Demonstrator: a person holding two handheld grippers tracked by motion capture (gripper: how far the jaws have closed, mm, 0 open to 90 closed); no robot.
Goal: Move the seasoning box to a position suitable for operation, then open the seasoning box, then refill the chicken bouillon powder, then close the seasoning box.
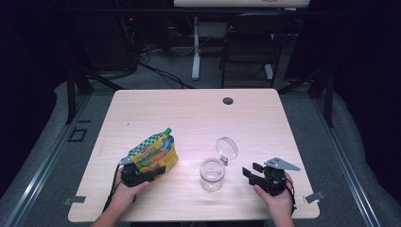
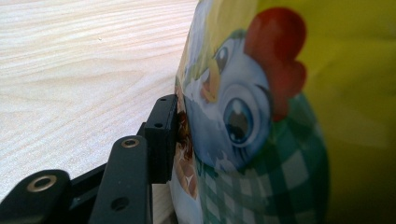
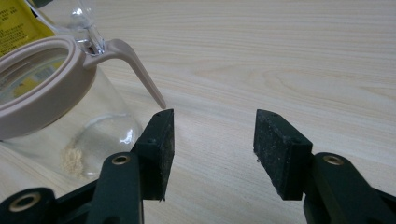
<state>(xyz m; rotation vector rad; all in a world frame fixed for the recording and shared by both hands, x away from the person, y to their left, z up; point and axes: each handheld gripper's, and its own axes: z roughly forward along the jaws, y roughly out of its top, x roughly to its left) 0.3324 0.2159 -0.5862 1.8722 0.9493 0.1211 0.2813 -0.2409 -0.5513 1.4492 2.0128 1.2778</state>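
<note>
Wooden table (image 1: 189, 113): left tongs (image 1: 144, 176) clamp yellow chicken-print pouch (image 1: 153, 155); right tongs (image 1: 253, 172) released beside glass jar (image 1: 211, 175).

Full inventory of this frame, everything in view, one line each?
snack bag: 1, yellow with green-checked top and a cartoon chicken, table's near left, clamped by the left gripper
glass jar: 1, clear with beige rim, hinged lid open, near centre of table
powder: a small tan pile, inside the jar's bottom
table: 1, light wood, round grommet hole at far edge
chair: 1, black, on the floor beyond the table
left hand-held gripper: 1, black, near left, jaws shut on the bag
right hand-held gripper: 1, black, right of the jar, jaws open and empty
hands: 2, at the near edge
</note>
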